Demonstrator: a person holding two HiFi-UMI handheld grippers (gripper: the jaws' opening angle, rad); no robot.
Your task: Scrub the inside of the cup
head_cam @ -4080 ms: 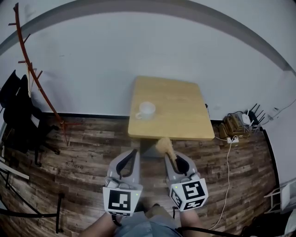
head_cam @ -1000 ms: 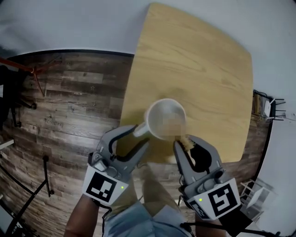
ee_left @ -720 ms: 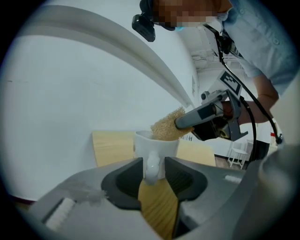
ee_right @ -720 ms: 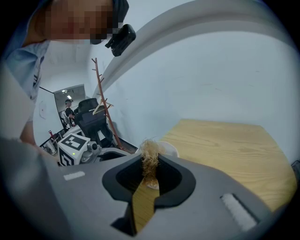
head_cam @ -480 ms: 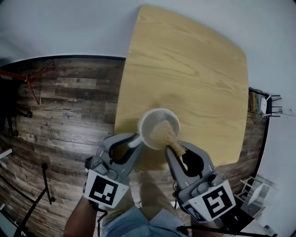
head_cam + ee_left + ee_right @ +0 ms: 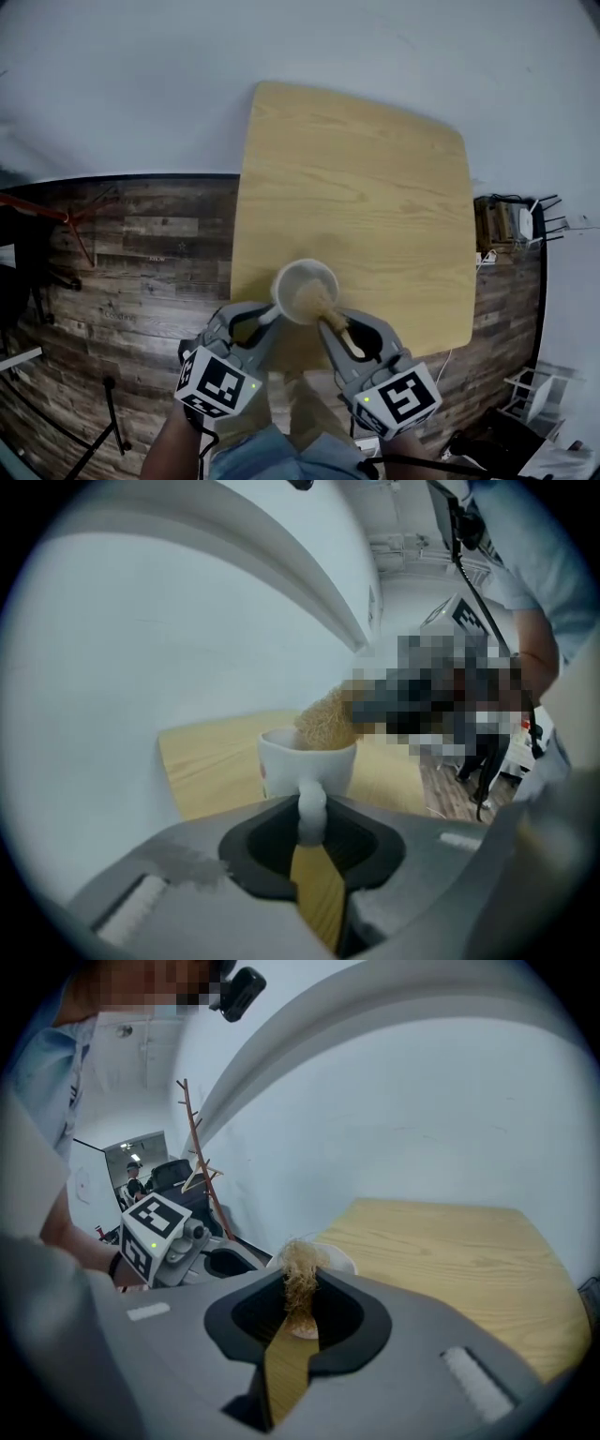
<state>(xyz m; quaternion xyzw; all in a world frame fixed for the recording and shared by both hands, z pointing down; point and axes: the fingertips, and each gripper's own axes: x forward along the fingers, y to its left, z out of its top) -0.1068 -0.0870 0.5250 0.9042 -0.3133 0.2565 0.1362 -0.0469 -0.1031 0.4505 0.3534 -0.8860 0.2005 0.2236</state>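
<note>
At the table (image 6: 375, 169) edge, left tool (image 6: 265, 317), jaws just closing, grips the cup handle (image 6: 312, 803); right tool (image 6: 302, 1288) grips the brush (image 6: 314, 298) inside.

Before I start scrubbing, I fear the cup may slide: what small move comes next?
Probably firm the left gripper on the handle: its jaws have just been closing around it, grip unclear, and the right gripper's brush already sits in the cup.
</note>
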